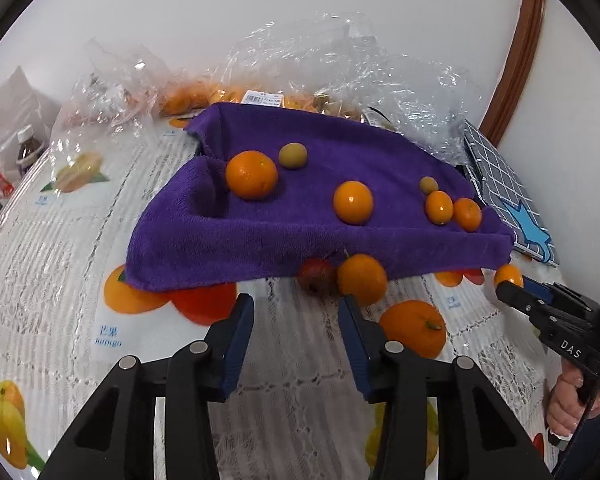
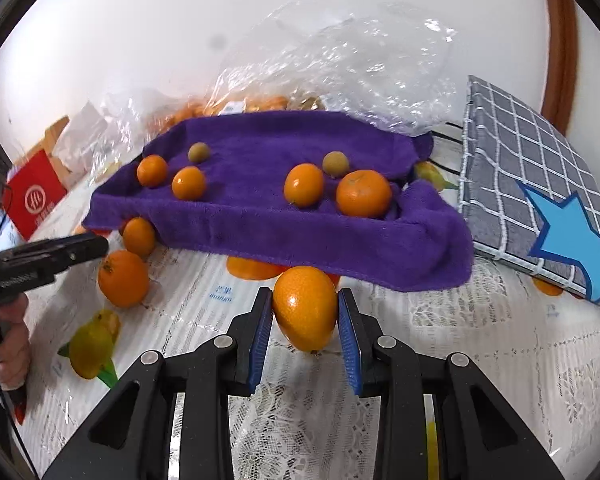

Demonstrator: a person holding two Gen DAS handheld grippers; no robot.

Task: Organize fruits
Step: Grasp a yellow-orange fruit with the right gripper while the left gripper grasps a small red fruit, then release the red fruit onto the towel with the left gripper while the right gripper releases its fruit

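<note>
Left wrist view — right hand-held gripper (image 1: 512,286) body reads "DAS".

Left gripper (image 1: 296,316) fingers spread, empty, before oranges (image 1: 362,278) by purple towel (image 1: 300,200).

A plain white wall (image 1: 260,12) fills the upper frame, a curved brown wooden trim (image 1: 520,56) runs down the upper right, and the table (image 1: 60,240) below carries a white lace-patterned, fruit-printed cover under even, diffuse light.

Round glossy orange fruits (image 1: 353,202) and small olive-green ones (image 1: 293,155) lie scattered on a rumpled purple towel (image 1: 236,236), more oranges (image 1: 413,328) near its front edge.
</note>
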